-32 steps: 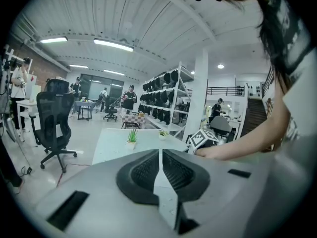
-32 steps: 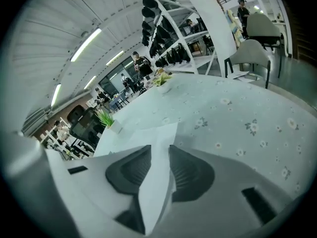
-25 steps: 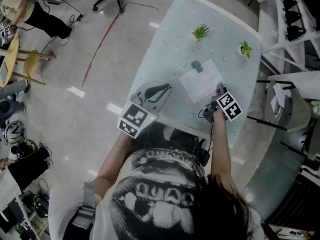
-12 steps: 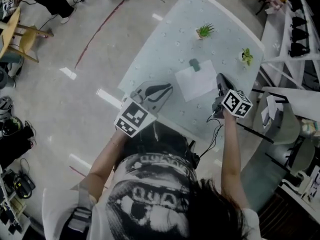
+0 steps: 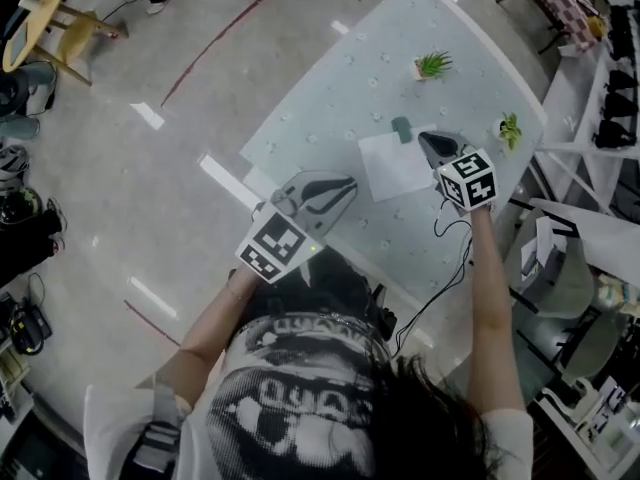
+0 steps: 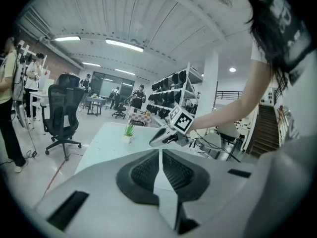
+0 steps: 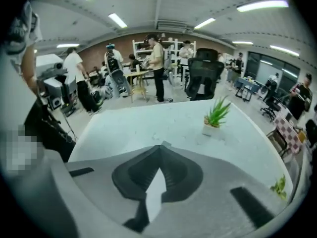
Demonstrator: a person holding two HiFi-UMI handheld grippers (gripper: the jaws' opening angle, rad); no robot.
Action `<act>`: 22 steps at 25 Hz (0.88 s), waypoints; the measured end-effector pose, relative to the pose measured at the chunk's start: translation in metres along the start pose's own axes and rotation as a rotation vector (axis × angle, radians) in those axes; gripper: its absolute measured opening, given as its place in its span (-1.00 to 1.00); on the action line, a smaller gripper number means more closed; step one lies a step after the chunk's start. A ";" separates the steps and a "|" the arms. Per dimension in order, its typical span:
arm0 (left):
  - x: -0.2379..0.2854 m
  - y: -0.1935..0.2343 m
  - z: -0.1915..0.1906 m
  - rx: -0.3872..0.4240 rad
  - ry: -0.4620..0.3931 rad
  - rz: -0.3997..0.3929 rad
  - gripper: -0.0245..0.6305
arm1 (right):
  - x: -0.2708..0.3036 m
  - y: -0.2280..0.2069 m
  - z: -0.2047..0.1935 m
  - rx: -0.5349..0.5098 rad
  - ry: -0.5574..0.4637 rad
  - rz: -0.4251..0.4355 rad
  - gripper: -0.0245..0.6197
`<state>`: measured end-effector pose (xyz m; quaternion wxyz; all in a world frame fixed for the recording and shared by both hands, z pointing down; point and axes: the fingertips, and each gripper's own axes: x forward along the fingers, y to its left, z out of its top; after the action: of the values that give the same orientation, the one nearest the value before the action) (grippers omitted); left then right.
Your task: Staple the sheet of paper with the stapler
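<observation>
Right gripper point(image 5: 430, 144) hangs over the right edge of the sheet of paper point(image 5: 393, 168), right of centre in the head view. Its jaws have just snapped together and now sit pressed tip to tip with nothing between them. The stapler point(image 5: 402, 129) sits at the paper's top edge, just beside that gripper's nose (touching or not, I can't tell). Left gripper point(image 5: 340, 188), mid-frame, is over the near edge of the table point(image 5: 330, 98), clear of the paper, its jaws pressed together and empty too.
</observation>
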<state>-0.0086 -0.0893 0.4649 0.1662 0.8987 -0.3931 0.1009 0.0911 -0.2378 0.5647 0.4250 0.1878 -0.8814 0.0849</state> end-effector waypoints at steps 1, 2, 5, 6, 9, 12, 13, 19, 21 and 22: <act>0.000 0.000 0.000 0.001 -0.001 0.003 -0.86 | 0.006 0.004 0.000 -0.042 0.025 0.028 -0.91; 0.001 -0.001 0.001 0.003 -0.001 0.006 -0.86 | 0.012 0.007 -0.001 -0.078 0.050 0.052 -0.91; 0.001 0.000 0.002 0.009 -0.003 0.011 -0.86 | 0.027 0.010 -0.006 -0.155 0.128 0.094 -0.91; 0.000 0.001 0.001 0.012 -0.003 0.013 -0.86 | 0.032 0.010 -0.008 -0.176 0.158 0.101 -0.91; -0.002 0.005 0.000 0.017 0.000 0.022 -0.86 | 0.042 0.009 -0.018 -0.227 0.260 0.129 -0.91; -0.003 0.008 -0.002 0.011 0.000 0.033 -0.86 | 0.046 0.008 -0.025 -0.252 0.333 0.162 -0.91; -0.004 0.009 -0.003 0.008 -0.001 0.036 -0.86 | 0.046 0.009 -0.026 -0.254 0.348 0.172 -0.91; 0.000 0.011 -0.010 -0.011 -0.007 0.043 -0.86 | 0.052 0.012 -0.031 -0.292 0.475 0.220 -0.91; 0.005 0.012 -0.011 -0.016 -0.013 0.039 -0.86 | 0.053 0.011 -0.032 -0.316 0.516 0.214 -0.90; 0.007 0.012 -0.012 -0.019 -0.016 0.038 -0.86 | 0.053 0.011 -0.032 -0.331 0.532 0.212 -0.90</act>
<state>-0.0130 -0.0973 0.4811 0.1697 0.8902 -0.4123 0.0930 0.0792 -0.2321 0.6264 0.6539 -0.0051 -0.7559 0.0305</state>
